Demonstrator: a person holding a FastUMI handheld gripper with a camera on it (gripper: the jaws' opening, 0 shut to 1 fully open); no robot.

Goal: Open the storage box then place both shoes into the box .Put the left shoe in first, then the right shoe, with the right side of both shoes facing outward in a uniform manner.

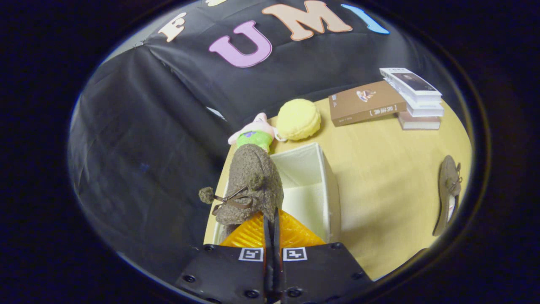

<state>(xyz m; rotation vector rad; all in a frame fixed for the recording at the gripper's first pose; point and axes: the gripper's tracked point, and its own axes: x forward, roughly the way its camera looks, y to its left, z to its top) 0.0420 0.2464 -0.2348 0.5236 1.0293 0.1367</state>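
A brown fuzzy shoe (252, 185) with a bow and pom-poms hangs toe-forward just ahead of my gripper (272, 221), whose fingers are pressed together on its rim. It hovers over the near left side of the open white storage box (327, 185), whose inside looks bare. The second brown shoe (448, 192) lies on its side on the wooden table (379, 169), far to the right of the box.
Beyond the box sit a pink and green plush toy (254, 133) and a round yellow cushion (298, 119). A brown book (365, 102) and a stack of books (415, 99) lie at the far right. The table's left edge runs beside the box.
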